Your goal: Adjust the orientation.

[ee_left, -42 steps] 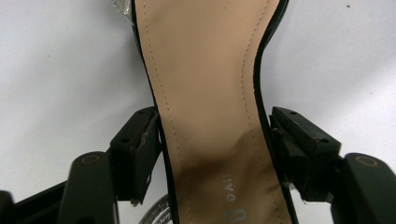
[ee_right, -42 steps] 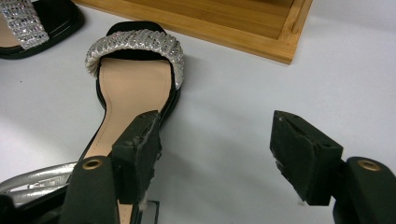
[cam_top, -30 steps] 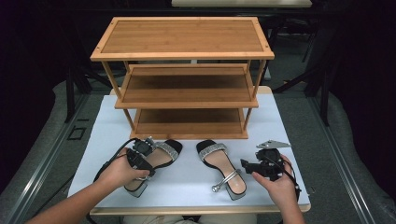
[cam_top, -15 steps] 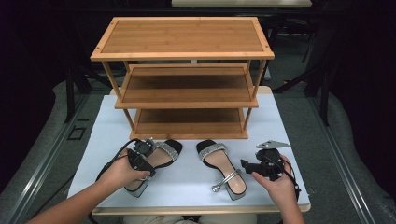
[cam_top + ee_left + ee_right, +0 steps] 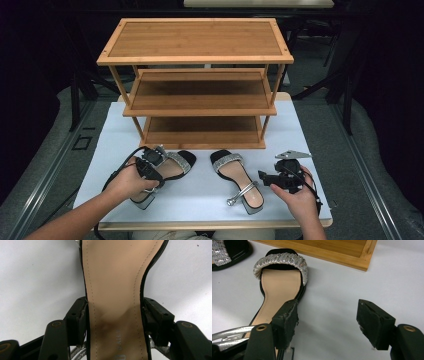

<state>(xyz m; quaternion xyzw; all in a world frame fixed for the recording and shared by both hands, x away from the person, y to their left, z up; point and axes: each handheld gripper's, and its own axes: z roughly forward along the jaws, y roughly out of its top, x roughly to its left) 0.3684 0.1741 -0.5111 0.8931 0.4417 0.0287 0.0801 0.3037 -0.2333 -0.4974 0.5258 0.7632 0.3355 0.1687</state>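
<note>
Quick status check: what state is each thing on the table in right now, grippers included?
Left gripper: jaws just closing, pads at the left sandal's edges.
Left sandal: flat on the table, between the jaws.
Right gripper: open, nothing between the jaws.
Right sandal: flat, strap loose.
Rack: upright, shelves bare.
</note>
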